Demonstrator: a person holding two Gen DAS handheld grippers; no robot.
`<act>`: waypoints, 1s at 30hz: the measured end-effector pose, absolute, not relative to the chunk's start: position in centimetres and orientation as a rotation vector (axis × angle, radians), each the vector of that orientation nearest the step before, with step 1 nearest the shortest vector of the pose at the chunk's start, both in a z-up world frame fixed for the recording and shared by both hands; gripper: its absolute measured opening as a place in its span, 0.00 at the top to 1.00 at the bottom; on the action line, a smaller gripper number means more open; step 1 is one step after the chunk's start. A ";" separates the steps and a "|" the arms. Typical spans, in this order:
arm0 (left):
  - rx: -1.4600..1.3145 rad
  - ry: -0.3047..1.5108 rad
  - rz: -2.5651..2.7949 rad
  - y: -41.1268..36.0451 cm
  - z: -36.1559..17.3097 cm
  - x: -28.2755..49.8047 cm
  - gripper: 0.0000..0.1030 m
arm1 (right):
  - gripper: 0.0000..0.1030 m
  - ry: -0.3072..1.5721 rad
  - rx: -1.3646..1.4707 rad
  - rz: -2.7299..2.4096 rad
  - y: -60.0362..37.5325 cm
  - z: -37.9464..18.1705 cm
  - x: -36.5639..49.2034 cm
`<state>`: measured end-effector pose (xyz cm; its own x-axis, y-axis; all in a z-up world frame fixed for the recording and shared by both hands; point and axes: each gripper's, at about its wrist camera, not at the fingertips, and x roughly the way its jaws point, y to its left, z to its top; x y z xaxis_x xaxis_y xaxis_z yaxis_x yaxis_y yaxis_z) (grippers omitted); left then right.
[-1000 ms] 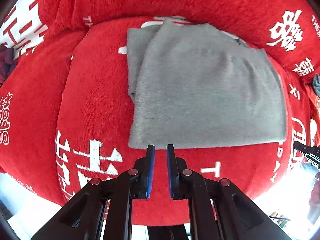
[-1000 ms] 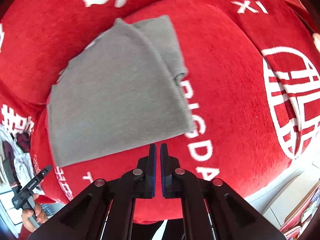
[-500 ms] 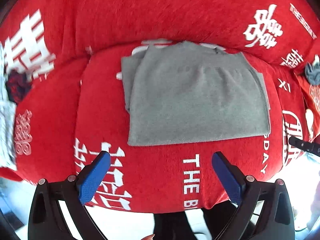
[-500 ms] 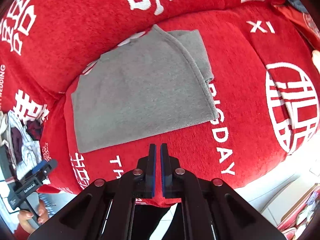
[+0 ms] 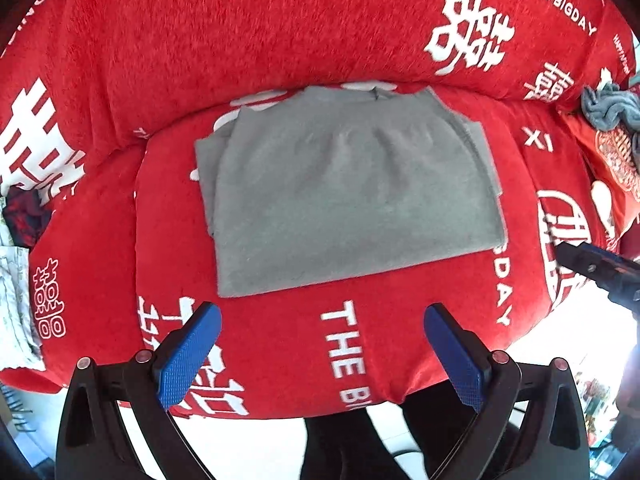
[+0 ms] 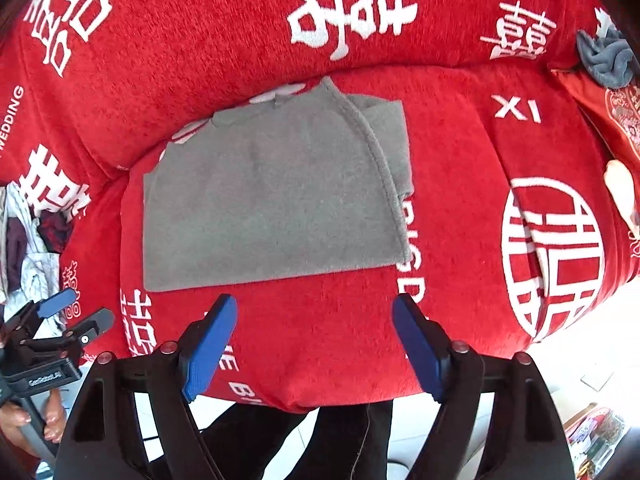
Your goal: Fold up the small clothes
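A grey folded garment (image 5: pixel 344 196) lies flat on the red sofa seat cushion (image 5: pixel 280 340); it also shows in the right wrist view (image 6: pixel 272 196). My left gripper (image 5: pixel 322 316) is open and empty, held back above the cushion's front edge, short of the garment's near hem. My right gripper (image 6: pixel 314 306) is open and empty, also just short of the near hem. The left gripper shows at the left edge of the right wrist view (image 6: pixel 60 320). The right gripper's tip shows at the right edge of the left wrist view (image 5: pixel 592 264).
The red sofa back (image 5: pixel 280 28) with white lettering rises behind the garment. A crumpled grey cloth (image 6: pixel 604 58) lies on a red cushion at the far right. A pile of other clothes (image 6: pixel 24 232) sits at the left. White floor lies below the seat's front edge.
Both grippers pulled back from the garment toward the seat's front. The left one opened half a second ago; the right one opened just now. The garment stays folded in place.
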<state>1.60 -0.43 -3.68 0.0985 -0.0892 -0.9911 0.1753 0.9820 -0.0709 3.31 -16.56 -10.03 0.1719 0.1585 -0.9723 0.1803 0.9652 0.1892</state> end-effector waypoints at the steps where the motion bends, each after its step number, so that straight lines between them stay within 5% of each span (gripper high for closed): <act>1: 0.063 1.458 -0.194 -0.7 -3.4 1.6 0.02 | 0.17 1.393 0.293 -0.013 -16.8 -10.0 3.4; 4: 0.039 1.456 -0.211 -1.3 -2.6 1.8 0.02 | 0.00 1.348 0.316 0.005 -17.2 -9.5 3.4; 21: -0.117 1.478 -0.111 -3.3 -0.6 0.0 0.02 | 0.00 1.518 0.526 0.135 -22.0 -13.5 3.3; 30: -0.057 1.468 -0.158 -0.7 -1.6 0.1 0.02 | 0.00 1.441 0.543 0.105 -20.9 -12.9 3.4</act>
<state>0.12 -0.71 -1.55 0.0943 -0.1413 -0.9855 0.0712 0.9883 -0.1349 3.36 -20.88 -12.90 0.1481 0.3874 -0.9099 0.2513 0.8751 0.4135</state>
